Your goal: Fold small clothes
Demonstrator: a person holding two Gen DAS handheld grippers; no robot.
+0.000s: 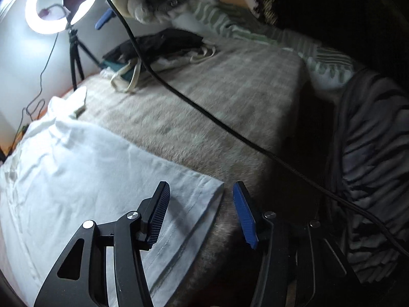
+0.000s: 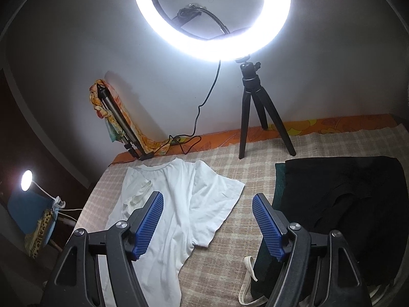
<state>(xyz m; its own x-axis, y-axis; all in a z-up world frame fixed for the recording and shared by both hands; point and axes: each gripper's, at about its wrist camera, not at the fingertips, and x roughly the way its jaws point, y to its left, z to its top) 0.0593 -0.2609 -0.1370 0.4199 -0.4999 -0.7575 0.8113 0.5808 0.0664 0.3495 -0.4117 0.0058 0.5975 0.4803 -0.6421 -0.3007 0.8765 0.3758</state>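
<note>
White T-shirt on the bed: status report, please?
Both claws, left and right, open, empty. White T-shirt spread flat, unfolded. Black cable crosses the blanket nearby.

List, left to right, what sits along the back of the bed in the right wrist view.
Folded tripod wrapped in orange patterned cloth → black cable → black tripod under the ring light.

No legible text, label, brand, number or sign found in either view. Checked: white T-shirt [image 2: 176, 204], dark clothes [image 2: 340, 204] beside it, checked blanket [image 2: 230, 255] beneath, ring light [image 2: 212, 15] and tripod [image 2: 258, 117] behind. Small tag near the T-shirt's collar [image 1: 80, 108] seen from the left wrist, too blurred and overexposed to read. Gripper pads ribbed only, unmarked.
</note>
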